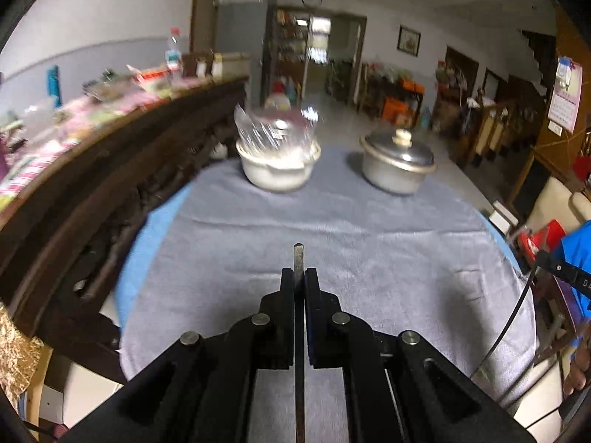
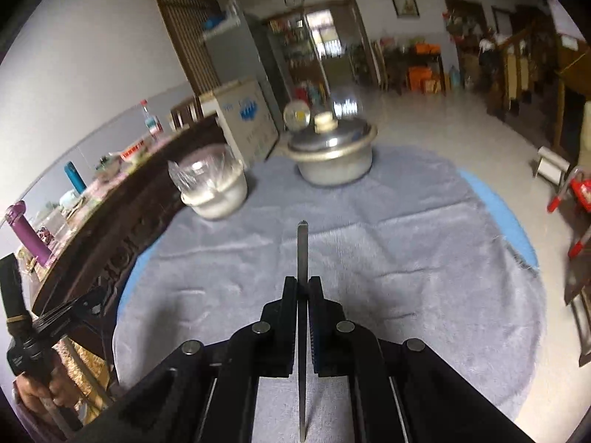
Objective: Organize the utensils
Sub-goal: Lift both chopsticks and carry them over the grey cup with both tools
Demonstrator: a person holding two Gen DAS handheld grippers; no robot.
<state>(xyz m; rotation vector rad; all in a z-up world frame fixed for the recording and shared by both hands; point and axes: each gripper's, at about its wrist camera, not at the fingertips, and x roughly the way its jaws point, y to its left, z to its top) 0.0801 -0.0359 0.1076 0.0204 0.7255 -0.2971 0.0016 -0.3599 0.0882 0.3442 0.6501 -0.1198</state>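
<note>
Left gripper: matt black plastic, with dull metal pivot pins.
Right gripper: the same matt black plastic and metal pins.
Left utensil handle: thin flat metal, dull grey.
Right utensil handle: thin flat metal, slightly shinier.
Grey cloth: soft, fuzzy fabric, matt, lightly creased.
Blue cover: smooth and matt beneath the cloth.
Lidded pot: brushed metal with a soft sheen; pale knob.
White pot: matt whitish surface, holding crinkled glossy clear plastic.
Carved rail: dark wood, faintly polished.
</note>
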